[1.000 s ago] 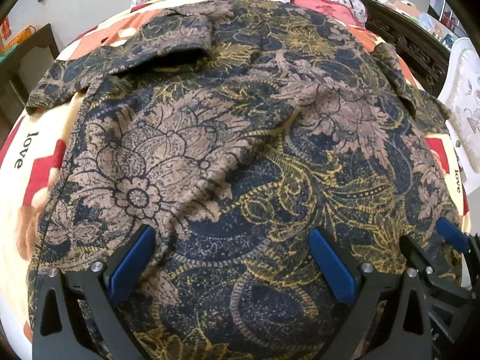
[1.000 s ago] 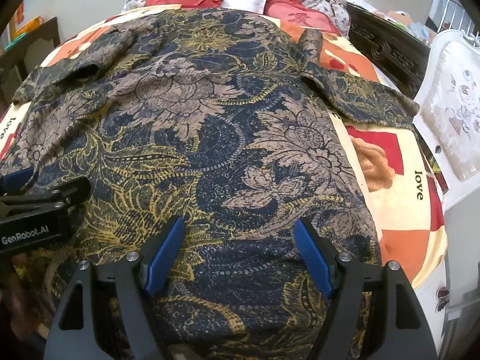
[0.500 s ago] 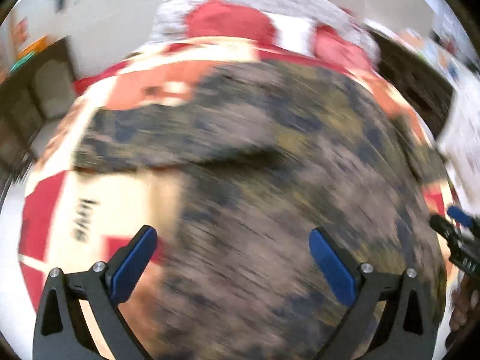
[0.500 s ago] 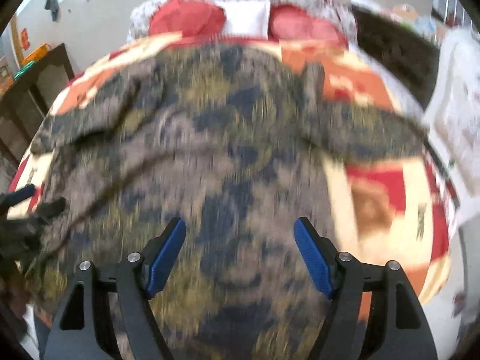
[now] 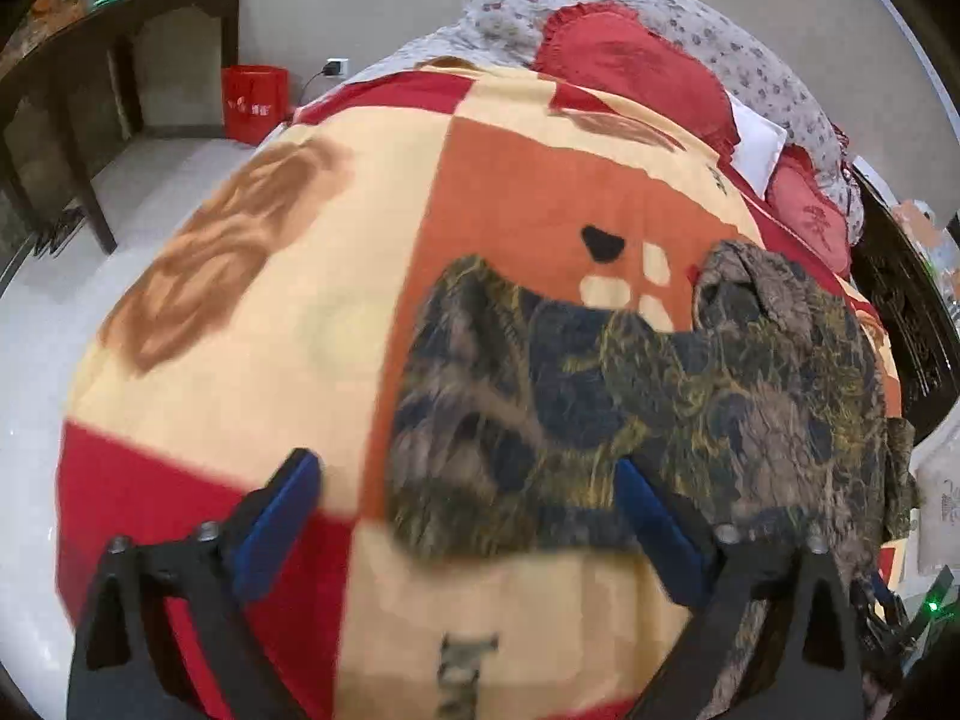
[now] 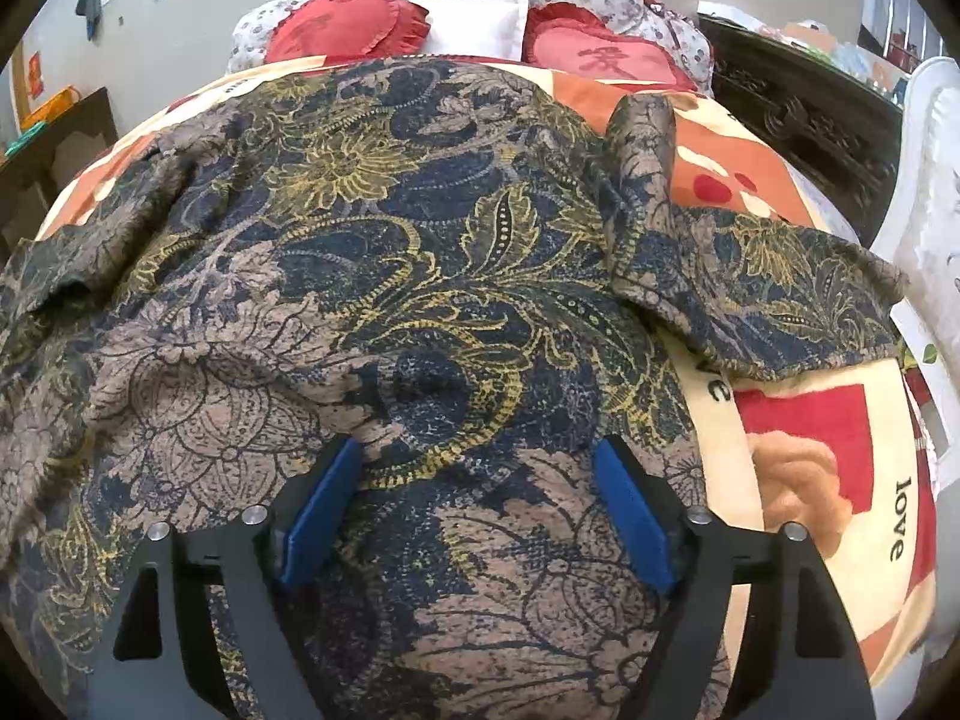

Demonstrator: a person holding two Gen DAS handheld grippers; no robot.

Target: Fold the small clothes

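The batik shirt (image 6: 372, 276) lies spread flat across the bed's patterned blanket (image 6: 840, 456) and fills most of the right wrist view, from the lower left up toward the red heart cushions (image 6: 342, 24) at the top. Its right sleeve (image 6: 774, 294) juts out toward the right edge of the frame, its hem lying on the cream strip of blanket printed "love". The right tool (image 6: 474, 510) stands released, blue pads wide apart, low over the shirt's lower body at bottom centre; cloth shows between the pads but none is pinched. In the left wrist view the shirt (image 5: 660, 396) sits in the right half of the frame, its left sleeve end falling just between the blue pads of the left tool (image 5: 468, 516), which is also released and wide. That view is smeared with motion, so the sleeve's exact edge is hard to fix. To the left of the sleeve the blanket (image 5: 252, 324) lies bare up to the bed's rounded edge, with pale floor (image 5: 54, 312) beyond and a dark wooden table (image 5: 120, 60) in the upper left corner.
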